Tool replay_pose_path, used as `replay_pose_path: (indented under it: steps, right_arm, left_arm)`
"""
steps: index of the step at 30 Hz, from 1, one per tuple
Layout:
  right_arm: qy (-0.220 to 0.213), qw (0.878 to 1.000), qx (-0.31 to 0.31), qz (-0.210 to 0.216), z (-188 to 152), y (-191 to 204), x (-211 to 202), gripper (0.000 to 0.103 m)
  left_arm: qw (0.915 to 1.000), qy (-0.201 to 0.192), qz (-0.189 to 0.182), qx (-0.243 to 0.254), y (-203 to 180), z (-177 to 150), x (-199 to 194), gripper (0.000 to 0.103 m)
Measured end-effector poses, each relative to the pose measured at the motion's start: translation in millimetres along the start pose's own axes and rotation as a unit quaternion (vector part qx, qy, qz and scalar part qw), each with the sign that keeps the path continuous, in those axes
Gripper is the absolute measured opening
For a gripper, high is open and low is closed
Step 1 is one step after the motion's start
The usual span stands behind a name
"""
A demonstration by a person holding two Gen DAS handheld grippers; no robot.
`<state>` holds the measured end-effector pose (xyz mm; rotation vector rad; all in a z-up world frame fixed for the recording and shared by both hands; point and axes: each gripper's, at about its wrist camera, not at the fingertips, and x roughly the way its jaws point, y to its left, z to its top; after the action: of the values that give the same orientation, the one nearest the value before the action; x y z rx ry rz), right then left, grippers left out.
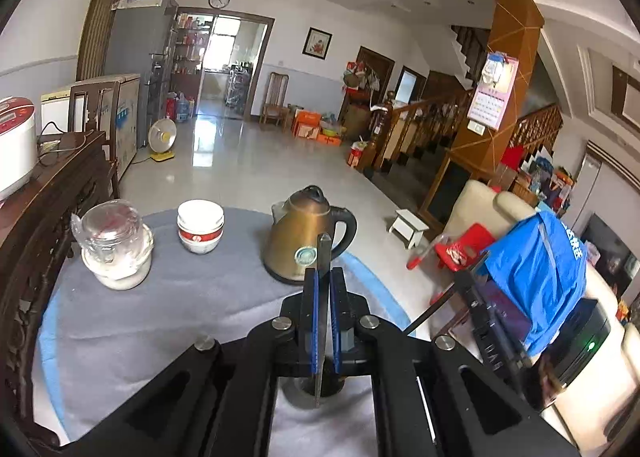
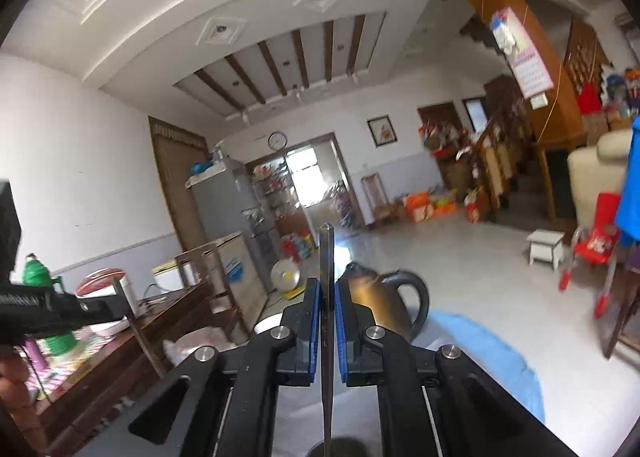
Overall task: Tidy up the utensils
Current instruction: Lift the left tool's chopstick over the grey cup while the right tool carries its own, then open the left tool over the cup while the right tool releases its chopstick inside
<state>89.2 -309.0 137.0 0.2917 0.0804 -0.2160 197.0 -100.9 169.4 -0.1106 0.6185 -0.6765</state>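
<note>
Now I have each set of fingers pinching one thin dark chopstick [image 1: 323,297] upright; the dark holder [image 1: 320,387] lies directly below the left gripper [image 1: 324,289], likely nearer than the right gripper [image 2: 328,297].

1. A thin, flat, dark metal utensil handle [image 1: 323,297] stood nearly upright, pinched between blue pads, its squared upper end in front of the kettle. Its lower end hung over a dark round holder [image 1: 320,389] on the grey cloth.
2. A second slim, dark metal utensil handle [image 2: 327,321] also stood upright, clamped between blue pads, its pointed top raised high. Its working end was hidden.
</note>
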Motion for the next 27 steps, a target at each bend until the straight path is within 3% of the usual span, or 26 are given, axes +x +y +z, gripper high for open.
replay_pose_path:
  steps: [7,17,19,20,21,22,23,27]
  right_arm:
    - [0.06,0.998,-0.022,-0.016,-25,1,37,0.008]
    - [0.176,0.984,0.035,-0.002,-63,-36,58,0.01]
    - [0.193,0.979,0.059,0.013,-66,-45,57,0.016]
    - [0.198,0.977,0.074,0.021,-67,-50,54,0.03]
    - [0.198,0.976,0.084,0.026,-69,-52,55,0.052]
    - [0.193,0.975,0.101,0.034,-71,-58,50,0.064]
    - [0.179,0.976,0.119,0.04,-72,-62,41,0.07]
    - [0.155,0.976,0.148,0.046,-77,-80,13,0.068]
  left_arm:
    - [0.9994,0.028,0.005,-0.021,-8,-10,46,0.006]
    - [0.9878,0.151,0.03,-0.021,8,-56,121,0.006]
    - [0.9875,0.153,0.036,-0.013,12,-61,120,0.011]
    - [0.9878,0.15,0.039,-0.009,13,-63,115,0.024]
    - [0.9885,0.145,0.042,-0.005,15,-66,109,0.033]
    - [0.9893,0.139,0.044,-0.004,17,-68,105,0.046]
    - [0.9902,0.131,0.048,-0.003,19,-70,100,0.05]
    - [0.9904,0.122,0.066,-0.002,38,-90,74,0.051]
